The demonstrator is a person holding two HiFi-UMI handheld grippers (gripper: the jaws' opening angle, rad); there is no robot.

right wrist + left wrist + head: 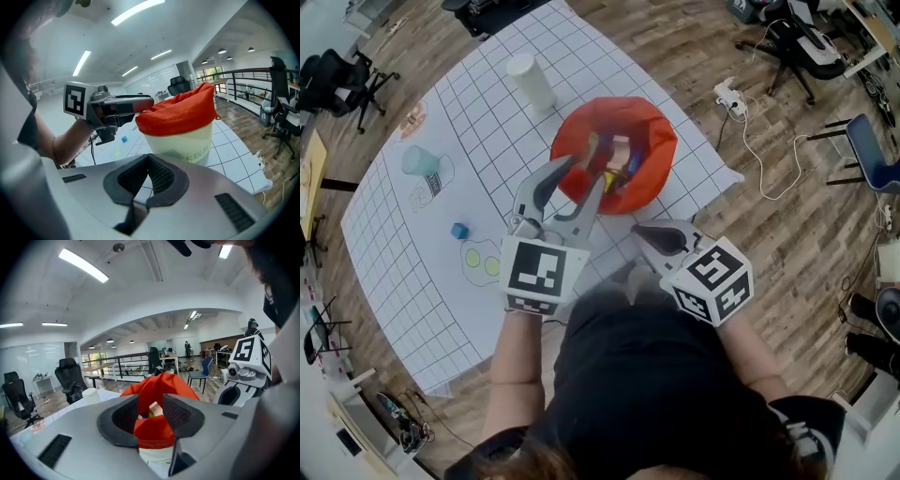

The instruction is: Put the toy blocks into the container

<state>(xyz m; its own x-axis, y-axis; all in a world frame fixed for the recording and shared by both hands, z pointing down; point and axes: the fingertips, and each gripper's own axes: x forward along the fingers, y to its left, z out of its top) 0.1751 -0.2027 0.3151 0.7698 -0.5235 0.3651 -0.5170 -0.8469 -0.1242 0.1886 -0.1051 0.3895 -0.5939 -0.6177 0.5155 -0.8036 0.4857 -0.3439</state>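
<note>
The container [652, 141] is a pale tub lined with a red bag, standing on the gridded white mat [487, 112]. Several toy blocks [614, 161] lie inside it. My left gripper [578, 178] hangs open over the tub's near-left rim with nothing between its fingers. In the left gripper view, the left gripper [150, 411] faces the red bag [161, 385], where a tan block [155, 408] shows. My right gripper [642, 230] is shut and empty, just in front of the tub. A blue block [459, 230] lies alone on the mat to the left.
A white cylinder [530, 80] stands behind the container and a teal cup [420, 161] at the mat's left. In the right gripper view the tub [187, 140] fills the centre, with the left gripper [112, 110] and the blue block [124, 138] to its left. Office chairs [811, 42] and cables ring the mat.
</note>
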